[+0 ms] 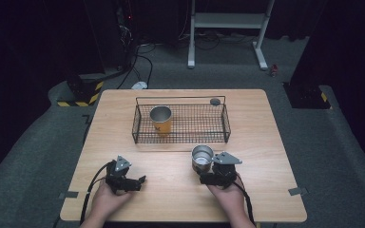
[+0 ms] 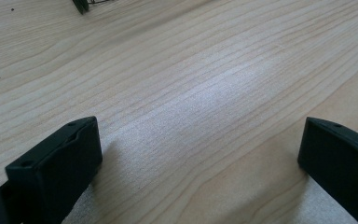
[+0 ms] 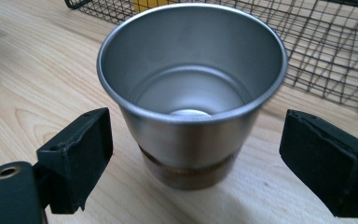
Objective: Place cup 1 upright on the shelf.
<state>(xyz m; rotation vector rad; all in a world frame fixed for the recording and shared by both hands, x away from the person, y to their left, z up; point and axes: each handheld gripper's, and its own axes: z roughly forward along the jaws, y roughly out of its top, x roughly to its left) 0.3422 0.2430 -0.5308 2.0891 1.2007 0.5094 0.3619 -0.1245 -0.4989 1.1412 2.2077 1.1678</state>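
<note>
While my right gripper (image 3: 193, 154) stands wide open around the steel cup (image 3: 191, 93) before the wire basket (image 1: 180, 124), untouched, my left gripper (image 2: 200, 163) gapes empty over the table (image 2: 191, 84).

Light wood table (image 1: 266, 190) is standing on grey carpet. Black wire basket (image 1: 221, 130) is sitting on its far half, approx. centred. Steel cup (image 1: 202, 158) is standing upright directly on the top, just in front of basket, right of centre. Small dark round obj. (image 1: 215, 101) is lying at far edge, behind basket; ID not determinable. Two grey tape strips are showing at near corners.
</note>
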